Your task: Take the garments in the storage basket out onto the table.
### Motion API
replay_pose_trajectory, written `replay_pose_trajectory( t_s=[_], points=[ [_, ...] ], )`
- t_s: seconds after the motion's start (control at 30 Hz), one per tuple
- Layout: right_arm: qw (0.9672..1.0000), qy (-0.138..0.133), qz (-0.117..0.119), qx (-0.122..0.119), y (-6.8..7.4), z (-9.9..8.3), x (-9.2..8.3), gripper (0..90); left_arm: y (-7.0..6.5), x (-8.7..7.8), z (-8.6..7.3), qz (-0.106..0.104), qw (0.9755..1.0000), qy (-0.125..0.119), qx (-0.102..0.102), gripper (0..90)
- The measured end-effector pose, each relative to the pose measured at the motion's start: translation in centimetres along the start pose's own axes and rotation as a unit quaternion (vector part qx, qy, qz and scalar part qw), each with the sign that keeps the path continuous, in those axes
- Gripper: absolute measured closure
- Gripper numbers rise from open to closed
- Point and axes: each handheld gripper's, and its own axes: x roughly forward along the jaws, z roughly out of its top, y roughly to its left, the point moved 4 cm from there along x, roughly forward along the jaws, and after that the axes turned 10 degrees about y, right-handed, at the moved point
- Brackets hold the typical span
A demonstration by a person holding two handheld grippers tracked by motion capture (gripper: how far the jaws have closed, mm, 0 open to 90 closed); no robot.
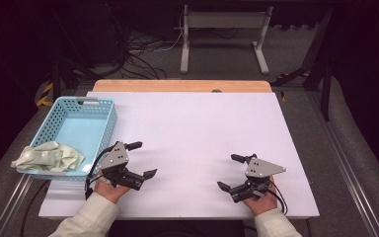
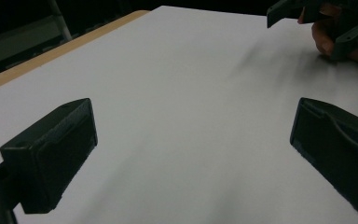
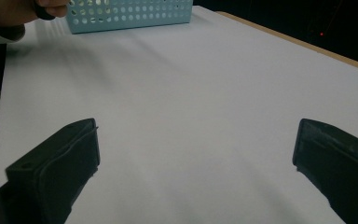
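Green cloth (over basket rim) just left of left tool

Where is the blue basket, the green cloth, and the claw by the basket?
blue basket [image 1: 104, 129]: high view, on its right perforated wall.
green cloth [image 1: 49, 157]: high view, on the crumpled middle, draped over the basket's near rim.
left claw [image 1: 143, 159]: high view, midway between its open fingertips.
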Motion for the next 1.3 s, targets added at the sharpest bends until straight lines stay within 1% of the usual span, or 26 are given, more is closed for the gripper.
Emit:
replay_pose_trajectory(
  t_s=[0.1, 0.13, 0.27, 0.3, 0.37, 0.57, 0.6, 0.8, 0.9, 0.93, 1.3],
  points=[
    [1.0, 0.0, 0.0, 0.0, 0.0, 0.0, 0.0, 1.0, -0.1, -0.2, 0.3, -0.006, 1.0, 0.003, 0.002, 1.5],
    [1.0, 0.0, 0.001, 0.0, 0.0, 0.0, 0.0, 1.0, 0.0, -0.3, 0.5, -0.007, 0.9999, 0.006, 0.007, 1.5],
    [1.0, 0.001, 0.003, 0.002, 0.0, 0.0, 0.0, 1.1, 0.1, -0.9, 1.1, -0.006, 0.9997, 0.017, 0.019, 1.7],
    [1.0, 0.001, 0.003, 0.002, 0.0, 0.0, 0.0, 1.2, 0.2, -1.1, 1.2, -0.007, 0.9996, 0.02, 0.016, 1.7],
    [1.0, 0.001, 0.004, 0.002, 0.0, 0.0, 0.0, 1.2, 0.4, -1.5, 1.5, -0.006, 0.9995, 0.025, 0.02, 1.9],
    [1.0, 0.002, 0.004, 0.002, 0.0, 0.0, 0.0, 1.2, 1.3, -2.6, 2.0, 0.0, 0.9994, 0.031, 0.013, 2.1],
    [1.0, 0.001, 0.004, 0.002, 0.0, 0.0, 0.0, 1.2, 1.4, -2.8, 2.0, 0.001, 0.9994, 0.032, 0.015, 2.1],
    [1.0, 0.001, 0.005, 0.001, 0.0, 0.0, 0.0, 1.2, 2.1, -3.6, 2.4, 0.006, 0.9994, 0.031, 0.011, 2.1],
    [1.0, 0.001, 0.005, 0.001, 0.0, 0.0, 0.0, 1.2, 2.2, -3.8, 2.5, 0.006, 0.9995, 0.031, 0.009, 2.1],
    [1.0, 0.001, 0.005, 0.001, 0.0, 0.0, 0.0, 1.2, 2.2, -3.9, 2.5, 0.007, 0.9994, 0.031, 0.011, 2.1],
    [1.0, 0.002, 0.009, 0.002, 0.1, 0.0, 0.1, 1.6, 3.0, -4.9, 3.0, 0.01, 0.9995, 0.03, 0.005, 2.2]
  ],
)
